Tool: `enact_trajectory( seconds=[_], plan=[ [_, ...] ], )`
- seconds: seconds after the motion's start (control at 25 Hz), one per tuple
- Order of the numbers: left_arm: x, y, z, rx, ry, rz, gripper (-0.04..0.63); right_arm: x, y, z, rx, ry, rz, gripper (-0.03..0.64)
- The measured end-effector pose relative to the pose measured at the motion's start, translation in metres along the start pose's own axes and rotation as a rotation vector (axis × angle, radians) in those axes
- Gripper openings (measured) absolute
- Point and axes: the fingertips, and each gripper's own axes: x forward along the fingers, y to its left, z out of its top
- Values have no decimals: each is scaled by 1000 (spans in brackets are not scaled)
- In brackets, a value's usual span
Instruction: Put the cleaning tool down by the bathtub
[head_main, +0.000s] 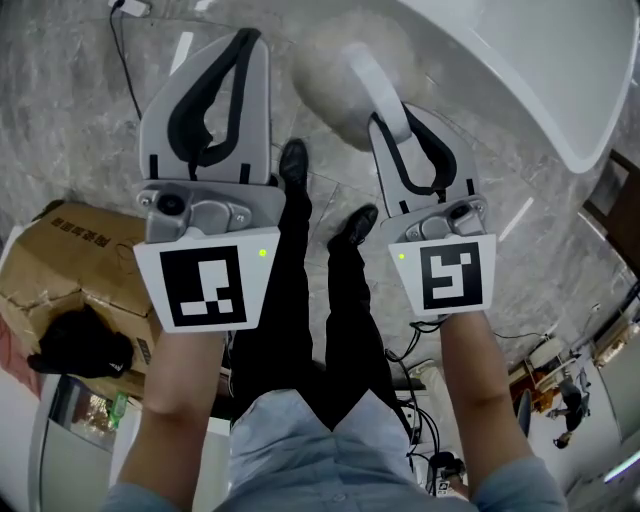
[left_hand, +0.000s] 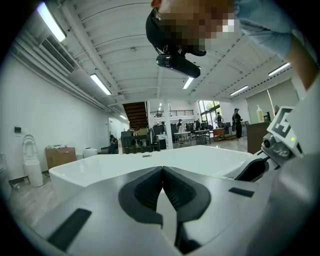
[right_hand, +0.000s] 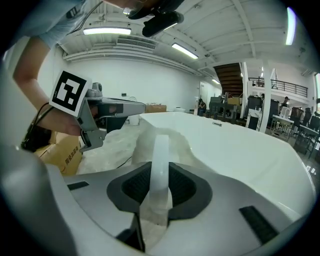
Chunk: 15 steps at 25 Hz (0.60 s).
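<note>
Here, item one: white-handled, cream fluffy-headed cleaning tool (head_main: 345, 60), its slim handle clamped between the jaws of the right claw (head_main: 388, 118); head hung low over the grey marbled floor (head_main: 80, 110), just beside the glossy white bathtub (head_main: 520, 80); whether it touched the floor could not be told; the grip on the handle probably served to point the soft head downward, ready for setting down at the tub's foot. Item two: left claw (head_main: 243, 45), jaws pressed together on nothing, held alongside, apparently only to stay clear. Item three: brown cardboard box (head_main: 60, 260), dark printed characters on its side, too small to read; black-and-white square markers on both claws bore no words.
</note>
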Motion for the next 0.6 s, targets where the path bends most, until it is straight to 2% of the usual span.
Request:
enact_trajectory(
  seconds=[0.6],
  plan=[
    [17, 11, -80, -2, 27, -26, 15, 62, 12, -63, -17, 38, 45, 101]
  ],
)
